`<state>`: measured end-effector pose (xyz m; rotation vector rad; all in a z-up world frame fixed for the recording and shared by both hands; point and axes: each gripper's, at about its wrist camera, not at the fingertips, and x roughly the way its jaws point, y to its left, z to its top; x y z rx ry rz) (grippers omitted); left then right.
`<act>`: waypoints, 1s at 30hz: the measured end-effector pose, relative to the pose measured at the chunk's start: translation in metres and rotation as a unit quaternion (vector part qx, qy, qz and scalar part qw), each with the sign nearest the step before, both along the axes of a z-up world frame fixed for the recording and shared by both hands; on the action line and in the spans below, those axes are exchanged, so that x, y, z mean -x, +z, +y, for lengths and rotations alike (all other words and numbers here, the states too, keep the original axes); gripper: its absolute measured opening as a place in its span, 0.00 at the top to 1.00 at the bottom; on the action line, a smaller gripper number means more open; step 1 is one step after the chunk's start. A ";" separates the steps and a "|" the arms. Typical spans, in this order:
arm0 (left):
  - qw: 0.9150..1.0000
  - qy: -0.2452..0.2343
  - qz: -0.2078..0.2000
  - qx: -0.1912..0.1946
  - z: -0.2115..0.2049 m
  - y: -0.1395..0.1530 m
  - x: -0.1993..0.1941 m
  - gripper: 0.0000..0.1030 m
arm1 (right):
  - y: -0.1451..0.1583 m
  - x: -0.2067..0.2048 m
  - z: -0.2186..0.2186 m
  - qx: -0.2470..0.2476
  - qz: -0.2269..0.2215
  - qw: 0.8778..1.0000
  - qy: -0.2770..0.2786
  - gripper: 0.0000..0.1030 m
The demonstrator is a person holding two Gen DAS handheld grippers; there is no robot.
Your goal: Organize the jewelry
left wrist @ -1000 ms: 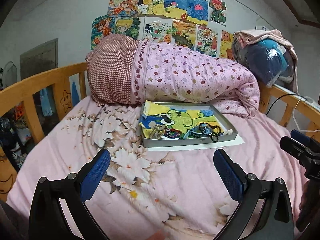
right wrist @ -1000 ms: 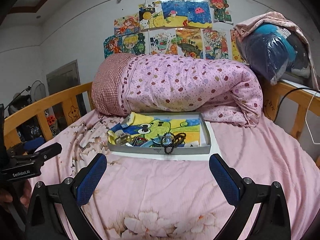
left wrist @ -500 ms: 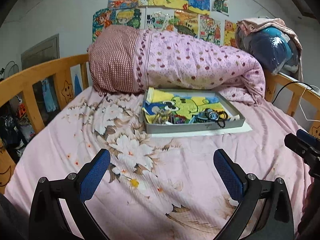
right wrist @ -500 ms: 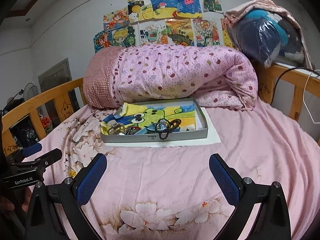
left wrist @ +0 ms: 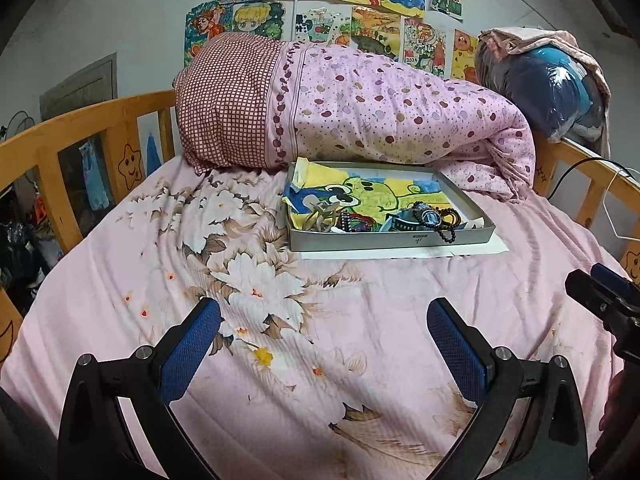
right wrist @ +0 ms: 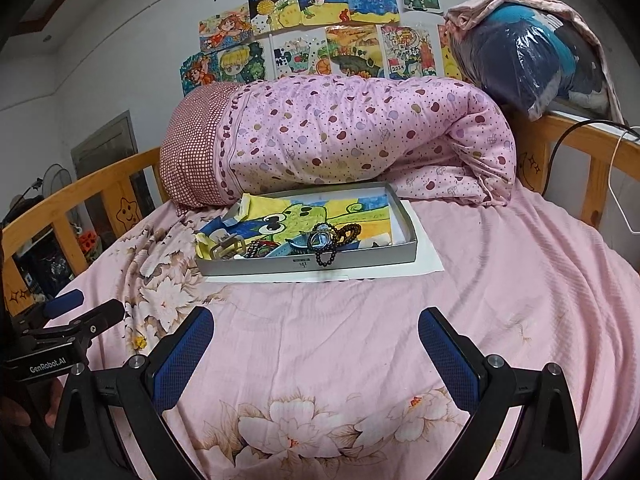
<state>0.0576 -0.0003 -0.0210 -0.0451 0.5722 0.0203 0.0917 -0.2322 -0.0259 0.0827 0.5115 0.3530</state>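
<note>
A shallow grey tray sits on a white sheet of paper on the pink bed, lined with a frog drawing. In it lie a watch, a black bead bracelet hanging over the front wall, a gold bangle and dark beaded bands. My left gripper is open and empty, well short of the tray. My right gripper is open and empty, also short of it.
A rolled pink quilt lies right behind the tray. Wooden bed rails run along both sides. A wrapped blue bundle sits at the back right. Each gripper shows at the other view's edge.
Both views have risen and tilted down, so the tray now sits lower and closer in each. Both grippers stayed open and empty. Nothing in the tray moved.
</note>
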 end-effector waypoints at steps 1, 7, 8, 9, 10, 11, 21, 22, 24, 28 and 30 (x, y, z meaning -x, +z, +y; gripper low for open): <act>1.000 0.000 0.001 0.000 0.000 0.000 0.000 0.02 | 0.000 -0.001 0.000 -0.001 0.001 1.000 0.000 0.00; 1.000 0.001 0.000 -0.001 0.001 0.000 0.000 0.02 | -0.001 -0.002 0.000 -0.003 0.003 1.000 -0.001 0.00; 1.000 0.001 0.001 -0.001 0.001 0.000 0.000 0.02 | -0.002 -0.002 0.000 -0.003 0.003 1.000 -0.001 0.00; 1.000 0.000 0.000 -0.002 0.001 0.000 0.000 0.02 | -0.002 -0.002 0.000 -0.003 0.003 1.000 -0.001 0.00; 1.000 0.001 0.000 -0.002 0.001 0.000 0.000 0.02 | -0.002 -0.002 0.000 -0.004 0.003 1.000 -0.001 0.00; 1.000 0.000 0.000 -0.002 0.001 0.000 0.000 0.02 | -0.002 -0.002 0.000 -0.004 0.003 1.000 -0.001 0.00; 1.000 0.001 -0.001 -0.003 0.001 0.000 0.001 0.02 | -0.002 -0.002 0.000 -0.003 0.004 1.000 -0.001 0.00; 1.000 0.001 -0.002 -0.003 0.001 0.000 0.001 0.02 | -0.001 -0.001 0.000 -0.003 0.003 1.000 -0.001 0.00; 1.000 0.000 -0.001 -0.003 0.001 0.000 0.001 0.02 | -0.002 -0.002 0.000 -0.004 0.003 1.000 -0.001 0.00; 1.000 0.000 -0.002 -0.005 0.000 0.000 0.001 0.02 | -0.001 -0.001 -0.001 -0.004 0.003 1.000 -0.001 0.00; 1.000 -0.003 -0.002 -0.006 0.000 0.001 0.000 0.02 | -0.001 -0.002 -0.001 -0.004 0.004 1.000 -0.001 0.00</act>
